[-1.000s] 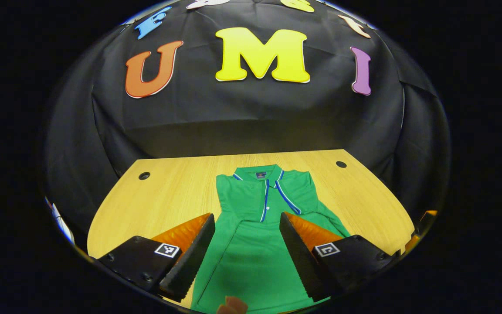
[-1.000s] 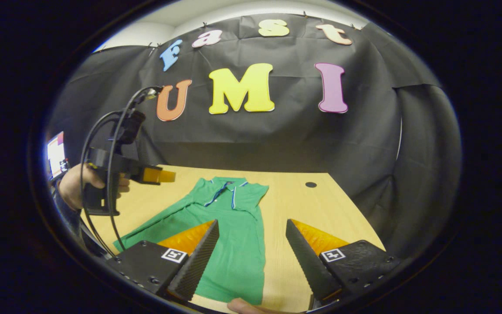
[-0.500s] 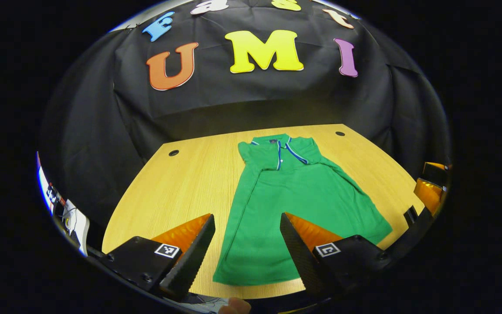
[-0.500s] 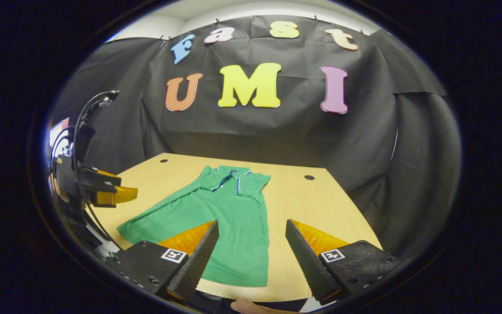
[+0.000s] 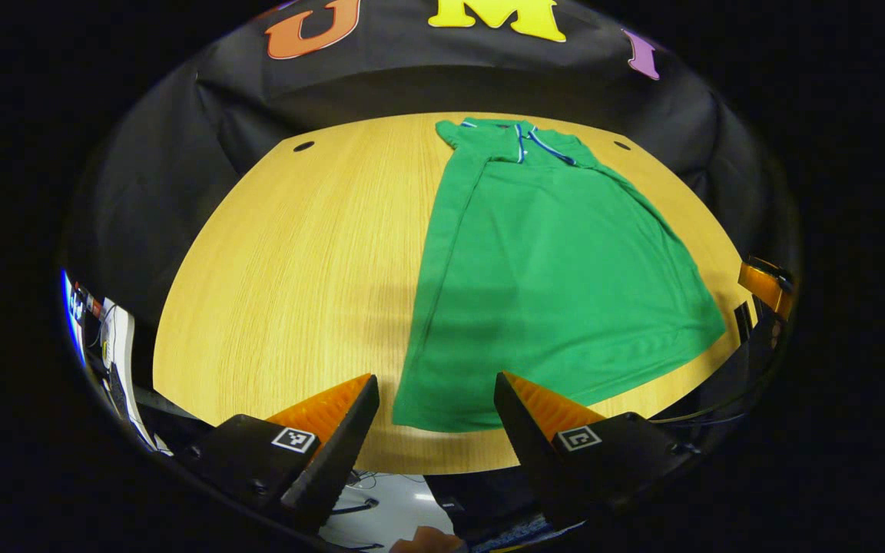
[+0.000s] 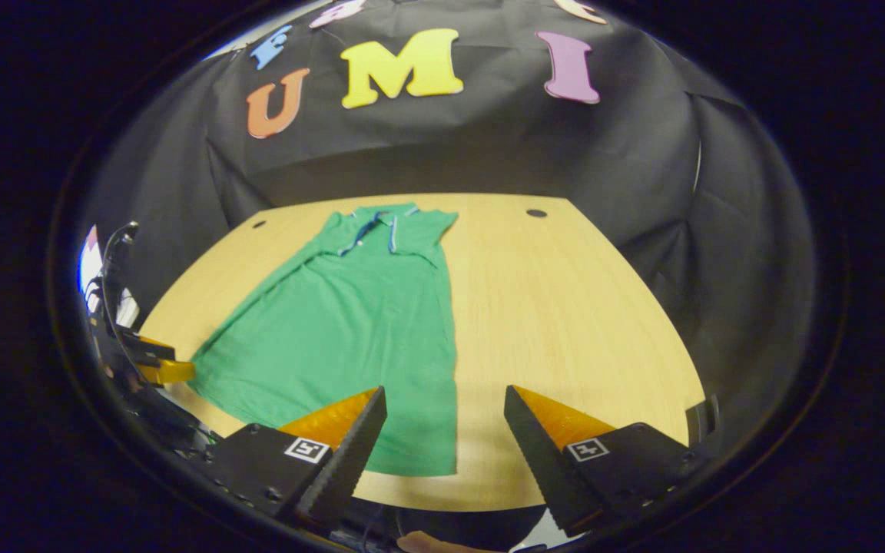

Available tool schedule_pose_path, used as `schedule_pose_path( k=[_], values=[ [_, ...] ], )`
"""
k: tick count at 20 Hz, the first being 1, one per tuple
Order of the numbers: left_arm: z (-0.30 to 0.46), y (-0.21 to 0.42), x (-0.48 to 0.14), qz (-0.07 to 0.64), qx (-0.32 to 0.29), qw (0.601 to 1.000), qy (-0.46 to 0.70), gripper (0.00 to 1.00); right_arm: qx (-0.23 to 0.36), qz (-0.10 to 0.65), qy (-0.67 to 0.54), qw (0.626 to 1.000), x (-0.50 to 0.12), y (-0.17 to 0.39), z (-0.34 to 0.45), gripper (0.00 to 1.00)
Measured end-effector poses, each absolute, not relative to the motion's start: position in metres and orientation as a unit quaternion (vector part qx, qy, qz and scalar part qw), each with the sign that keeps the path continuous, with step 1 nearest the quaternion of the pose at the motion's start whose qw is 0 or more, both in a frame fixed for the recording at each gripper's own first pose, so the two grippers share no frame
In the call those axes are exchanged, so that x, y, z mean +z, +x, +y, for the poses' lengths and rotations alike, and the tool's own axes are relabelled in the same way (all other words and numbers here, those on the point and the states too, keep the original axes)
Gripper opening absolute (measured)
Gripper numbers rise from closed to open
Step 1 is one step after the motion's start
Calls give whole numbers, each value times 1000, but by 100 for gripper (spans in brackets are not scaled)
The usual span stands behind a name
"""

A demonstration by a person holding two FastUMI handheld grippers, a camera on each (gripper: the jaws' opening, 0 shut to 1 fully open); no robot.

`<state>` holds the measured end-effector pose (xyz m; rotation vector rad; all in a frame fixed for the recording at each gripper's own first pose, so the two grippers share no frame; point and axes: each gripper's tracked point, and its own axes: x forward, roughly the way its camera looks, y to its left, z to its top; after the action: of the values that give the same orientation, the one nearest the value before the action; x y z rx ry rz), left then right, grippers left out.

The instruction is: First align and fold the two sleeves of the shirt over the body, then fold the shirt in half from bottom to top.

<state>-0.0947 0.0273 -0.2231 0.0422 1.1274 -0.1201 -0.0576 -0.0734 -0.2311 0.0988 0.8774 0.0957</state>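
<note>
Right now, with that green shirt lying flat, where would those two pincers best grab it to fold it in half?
Probably the two bottom corners of the green shirt, at the hem along the table's near edge. The sleeves already seem folded in and the collar points away, so each open gripper, left gripper and right gripper, could come in low from the near side and lift its corner toward the collar.

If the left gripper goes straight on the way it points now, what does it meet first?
Probably the bottom hem of the green shirt, near its corner at the table's front edge. The left gripper is open and seems to hover before that edge; depth is unclear.
</note>
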Motion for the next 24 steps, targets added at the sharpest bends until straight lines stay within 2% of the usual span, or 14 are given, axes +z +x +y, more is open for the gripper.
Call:
schedule_pose_path(
  k=[4, 5, 6, 8, 9, 10, 12, 15, 17, 19, 20, 21, 22, 24],
  values=[
    [25, -98, -237, 565, -69, 822, -4, 98, 69, 476, 48, 876, -254, -65, -54, 96],
    [25, -97, -239, 569, -70, 819, -5, 98, 70, 478, 38, 875, -258, -64, -54, 93],
    [27, -97, -240, 573, -68, 816, -5, 98, 65, 480, 22, 874, -263, -62, -54, 96],
    [26, -96, -242, 575, -65, 816, -3, 97, 60, 490, -3, 870, -275, -63, -54, 96],
    [25, -95, -242, 573, -67, 816, -2, 96, 61, 497, -6, 865, -283, -64, -52, 92],
    [26, -96, -242, 573, -69, 817, 1, 95, 63, 507, -6, 860, -290, -66, -51, 96],
    [23, -95, -241, 573, -72, 817, 3, 93, 70, 513, 17, 855, -291, -67, -46, 97],
    [18, -96, -240, 572, -77, 817, 4, 81, 70, 515, 27, 854, -293, -66, -50, 90],
    [13, -96, -240, 566, -83, 820, 6, 74, 73, 516, 28, 853, -293, -67, -49, 83],
    [6, -97, -240, 558, -90, 825, 9, 67, 66, 521, 39, 850, -293, -69, -48, 66],
    [4, -99, -240, 555, -93, 826, 11, 57, 65, 523, 39, 849, -293, -68, -47, 57],
    [1, -100, -239, 553, -96, 828, 10, 51, 70, 525, 43, 847, -293, -70, -43, 57],
    [0, -100, -240, 550, -98, 829, 12, 47, 71, 526, 44, 846, -293, -72, -42, 43],
    [-6, -99, -240, 545, -107, 832, 11, 38, 70, 527, 44, 846, -292, -73, -42, 39]
  ],
)
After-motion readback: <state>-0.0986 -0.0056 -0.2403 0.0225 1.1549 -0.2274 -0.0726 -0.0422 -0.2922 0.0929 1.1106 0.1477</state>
